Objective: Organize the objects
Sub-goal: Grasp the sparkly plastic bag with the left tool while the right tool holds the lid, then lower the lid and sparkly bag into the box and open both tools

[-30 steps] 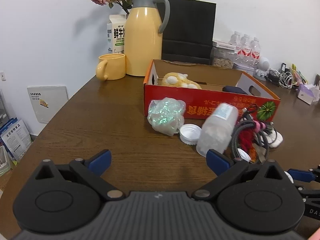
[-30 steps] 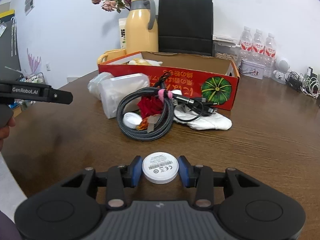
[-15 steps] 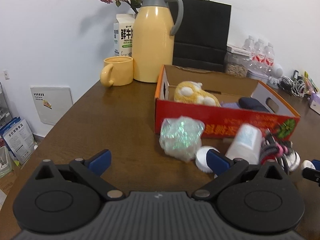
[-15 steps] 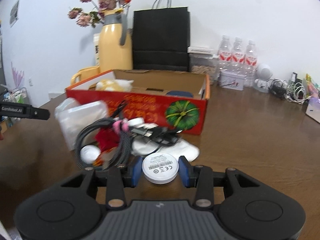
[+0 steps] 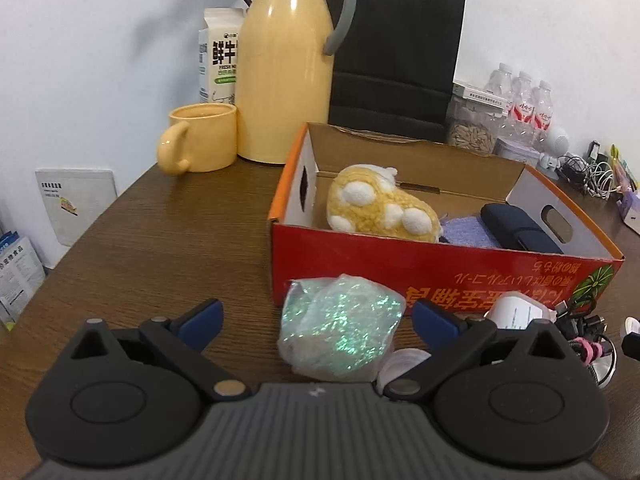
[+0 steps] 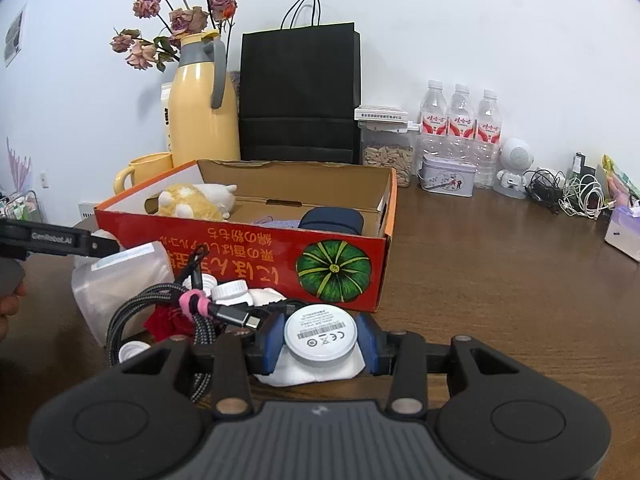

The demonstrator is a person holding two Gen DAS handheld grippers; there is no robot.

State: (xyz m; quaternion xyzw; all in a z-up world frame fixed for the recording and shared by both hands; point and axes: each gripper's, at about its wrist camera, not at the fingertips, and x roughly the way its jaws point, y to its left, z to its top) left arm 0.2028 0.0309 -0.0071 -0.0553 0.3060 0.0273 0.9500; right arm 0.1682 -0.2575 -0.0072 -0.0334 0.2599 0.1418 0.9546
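both sets of jaws sit low over the brown table [image 5: 168, 248]: the left gripper [image 5: 316, 322] stands wide, its jaws having just narrowed a little, with a crumpled iridescent bag [image 5: 340, 334] lying between the blue pads, and none of the pads can be seen pressing on it. the right gripper [image 6: 320, 338] is pinching a round white puck [image 6: 321, 332] with a printed label, one blue pad on each side of it, above a white cloth [image 6: 312, 372]. just beyond both grippers is the red cardboard box [image 6: 240, 252] with a green pumpkin printed on its front; inside it lie a yellow plush toy [image 5: 380, 208], a lilac cloth [image 5: 468, 232] and a dark blue case [image 5: 516, 228]. against the box front, left of the puck in the right wrist view, lie a coiled braided cable [image 6: 160, 312] tied with a pink band, a clear plastic container [image 6: 120, 280] on its side and small white caps [image 6: 230, 290]. behind the box stand a yellow thermos [image 5: 288, 64], a yellow mug [image 5: 200, 140], a milk carton [image 5: 222, 56] and a black paper bag [image 6: 300, 96].
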